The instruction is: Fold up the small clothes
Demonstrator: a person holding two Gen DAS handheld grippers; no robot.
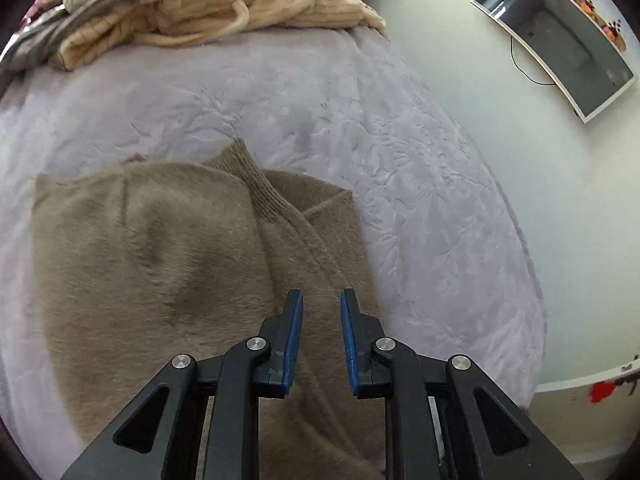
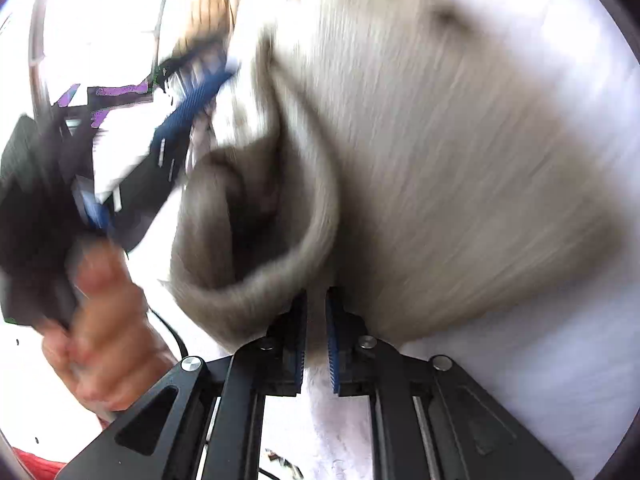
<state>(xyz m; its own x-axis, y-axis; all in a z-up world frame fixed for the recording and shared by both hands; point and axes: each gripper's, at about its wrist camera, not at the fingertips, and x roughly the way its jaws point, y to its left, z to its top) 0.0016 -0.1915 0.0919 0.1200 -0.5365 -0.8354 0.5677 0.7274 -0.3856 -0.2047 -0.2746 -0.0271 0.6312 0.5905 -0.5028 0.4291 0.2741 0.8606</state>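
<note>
The fuzzy taupe knit sweater lies part-folded on the lavender bed. Left claw hovers above its 5 o'clock edge, tilted downward, jaws apart, empty. Right claw, jaws slightly apart, sits at a blurred fold.

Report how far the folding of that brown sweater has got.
Done: the brown sweater lies on the bed cover, one sleeve folded across its body. In hand: nothing; the left gripper hovers open and empty. The right gripper view is blurred. Left: final folds, and the cream garment behind.

no readable text, labels, brands or numbers; small wall marks too blurred
</note>
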